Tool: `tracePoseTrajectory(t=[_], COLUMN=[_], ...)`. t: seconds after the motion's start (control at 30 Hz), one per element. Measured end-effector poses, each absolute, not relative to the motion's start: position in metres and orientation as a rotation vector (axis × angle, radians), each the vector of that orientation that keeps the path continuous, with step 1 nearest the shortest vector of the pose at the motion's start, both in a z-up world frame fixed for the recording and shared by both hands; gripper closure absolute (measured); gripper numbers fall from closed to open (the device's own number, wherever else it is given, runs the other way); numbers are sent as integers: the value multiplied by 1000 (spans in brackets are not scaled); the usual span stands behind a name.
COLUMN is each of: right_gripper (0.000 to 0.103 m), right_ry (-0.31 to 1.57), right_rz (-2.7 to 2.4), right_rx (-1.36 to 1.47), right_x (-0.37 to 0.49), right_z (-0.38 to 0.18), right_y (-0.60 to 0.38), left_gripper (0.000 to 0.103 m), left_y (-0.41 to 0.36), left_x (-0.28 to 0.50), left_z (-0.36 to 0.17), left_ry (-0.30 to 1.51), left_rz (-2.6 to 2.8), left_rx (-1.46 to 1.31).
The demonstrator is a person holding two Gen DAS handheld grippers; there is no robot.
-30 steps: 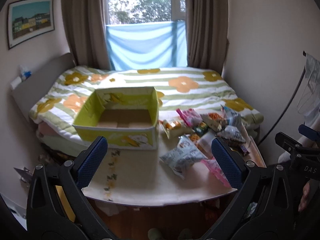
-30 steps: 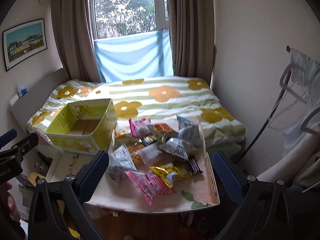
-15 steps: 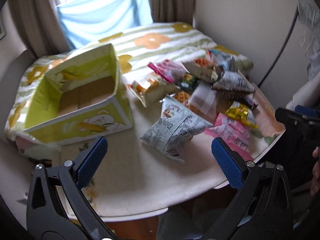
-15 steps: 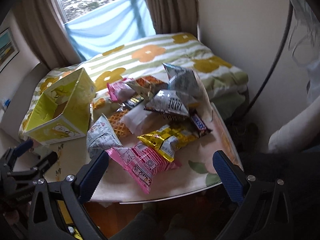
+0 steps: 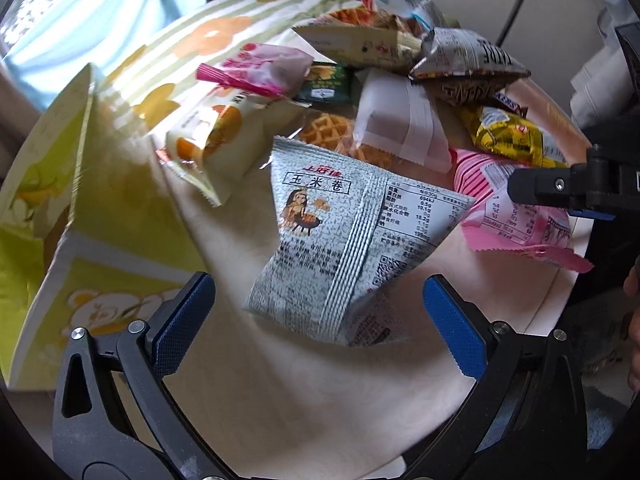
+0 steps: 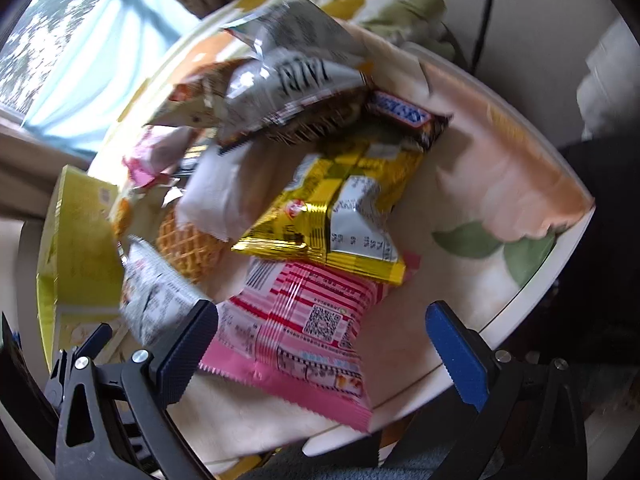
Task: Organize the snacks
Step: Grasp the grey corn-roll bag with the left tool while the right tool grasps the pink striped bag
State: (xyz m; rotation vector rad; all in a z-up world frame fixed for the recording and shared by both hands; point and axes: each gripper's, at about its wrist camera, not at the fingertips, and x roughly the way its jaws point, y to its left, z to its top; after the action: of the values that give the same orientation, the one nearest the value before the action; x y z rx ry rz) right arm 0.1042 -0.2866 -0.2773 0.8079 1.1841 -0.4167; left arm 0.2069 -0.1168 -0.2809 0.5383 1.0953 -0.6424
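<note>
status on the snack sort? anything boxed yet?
Done: nothing visibly boxed; what shows of the yellow box looks empty, though its floor is mostly hidden. In hand: nothing gripped. The left tool is open around the grey snack bag; the right tool is open over the pink packet. Left: the whole pile, including the yellow packet, remains on the table.

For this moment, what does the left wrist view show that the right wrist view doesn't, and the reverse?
Only the left wrist view shows the green packet and the bear print on the yellow box. Only the right wrist view shows the Snickers bar's full label and the table's leaf print. Both show the grey corn-roll bag, the pink striped packet, the gold packet and the waffle.
</note>
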Motion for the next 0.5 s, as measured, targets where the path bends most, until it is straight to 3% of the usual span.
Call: tracePoseTrajectory(t=[0.3, 0.37, 0.43, 0.5], right_gripper=[0, 1, 11, 16], right_ry=[1222, 1225, 1227, 1229], right_rz=[-491, -505, -507, -514], right_rx=[941, 953, 965, 961], right_x=[116, 116, 114, 116], right_z=[-304, -307, -309, -311], right_y=[-287, -286, -285, -284], left_gripper=[1, 7, 28, 39], left_y=[-131, -133, -134, -134], left_x=[231, 236, 242, 245], left_z=[-307, -312, -317, -319], left_ry=[1146, 1156, 1172, 1183], left_rz=[-740, -751, -768, -789], left_rx=[578, 581, 571, 559])
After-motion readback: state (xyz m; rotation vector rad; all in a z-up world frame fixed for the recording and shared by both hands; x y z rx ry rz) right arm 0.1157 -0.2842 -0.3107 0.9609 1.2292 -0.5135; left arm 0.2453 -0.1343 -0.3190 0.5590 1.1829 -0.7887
